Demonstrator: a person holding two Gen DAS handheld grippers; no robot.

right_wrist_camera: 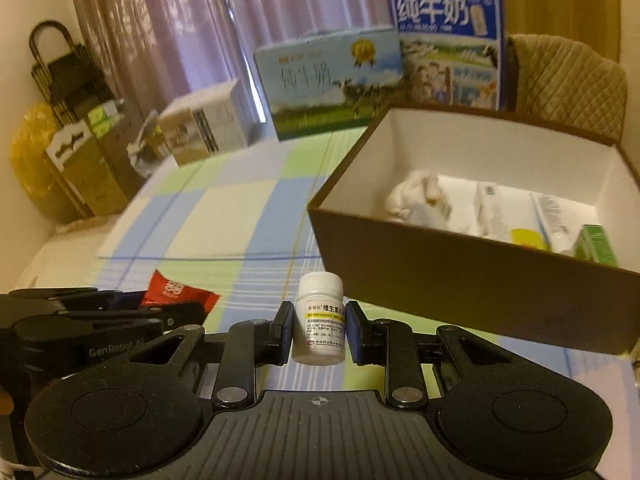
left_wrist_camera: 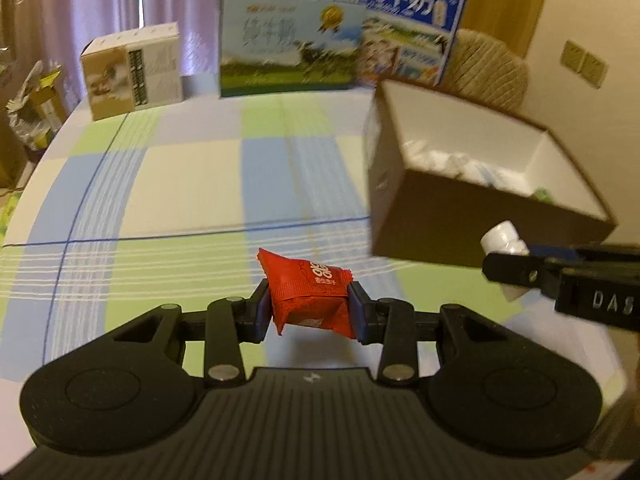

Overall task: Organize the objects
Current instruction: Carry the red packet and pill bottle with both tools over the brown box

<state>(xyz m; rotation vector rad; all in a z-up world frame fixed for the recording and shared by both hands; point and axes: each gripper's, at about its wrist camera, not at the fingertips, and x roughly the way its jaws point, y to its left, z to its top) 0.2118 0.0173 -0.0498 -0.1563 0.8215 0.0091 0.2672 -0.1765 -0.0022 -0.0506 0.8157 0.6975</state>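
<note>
Just short of the brown box (right_wrist_camera: 460,280), my right gripper (right_wrist_camera: 319,328) pinches the pill bottle (right_wrist_camera: 319,318); my left gripper (left_wrist_camera: 310,312) clamps the red packet (left_wrist_camera: 310,296) — I should lift both clear of the near wall before letting go.

red packet (left_wrist_camera: 310,294) | white bottle (right_wrist_camera: 319,320) | brown box (right_wrist_camera: 460,280), white inside | blue-green-cream checked tablecloth (left_wrist_camera: 192,184)

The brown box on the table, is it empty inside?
No. The right wrist view shows the brown box already holding things, among them a crumpled white item and a small green carton.
</note>
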